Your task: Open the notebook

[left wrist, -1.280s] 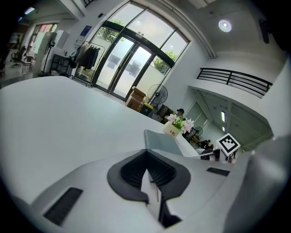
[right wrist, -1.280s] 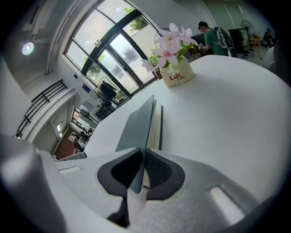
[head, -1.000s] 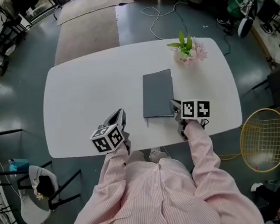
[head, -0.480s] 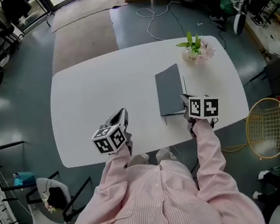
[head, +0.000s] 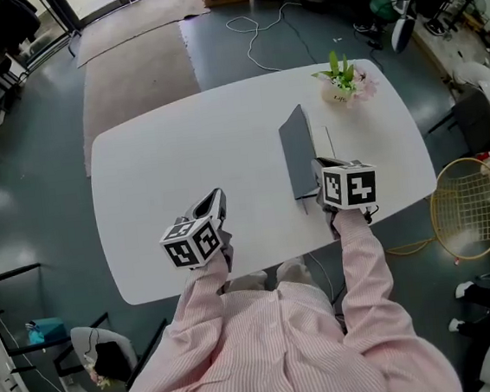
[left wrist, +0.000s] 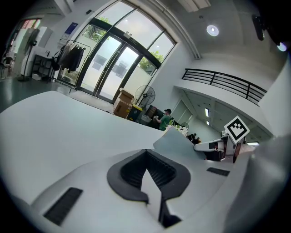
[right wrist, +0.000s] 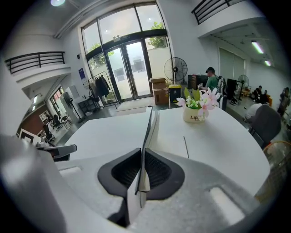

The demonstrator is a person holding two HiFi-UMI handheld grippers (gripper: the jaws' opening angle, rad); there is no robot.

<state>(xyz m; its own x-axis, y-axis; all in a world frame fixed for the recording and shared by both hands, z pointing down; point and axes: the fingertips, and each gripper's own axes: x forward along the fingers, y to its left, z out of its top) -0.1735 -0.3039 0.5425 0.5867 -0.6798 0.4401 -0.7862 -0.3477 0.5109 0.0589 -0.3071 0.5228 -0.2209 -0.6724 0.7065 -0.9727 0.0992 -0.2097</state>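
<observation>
The right gripper (head: 316, 171) pinches the grey cover of the notebook (head: 296, 146), which stands nearly upright over the pages on the white table (head: 154, 157). The left gripper (head: 213, 203) is well apart, its jaws pressed together on nothing.

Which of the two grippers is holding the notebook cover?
The right gripper: its jaws are clamped on the edge of the raised grey cover. The left gripper holds nothing and is over bare table.

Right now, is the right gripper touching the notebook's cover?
Touching. The right gripper view shows the right gripper with its jaws shut on the raised cover edge.
</observation>
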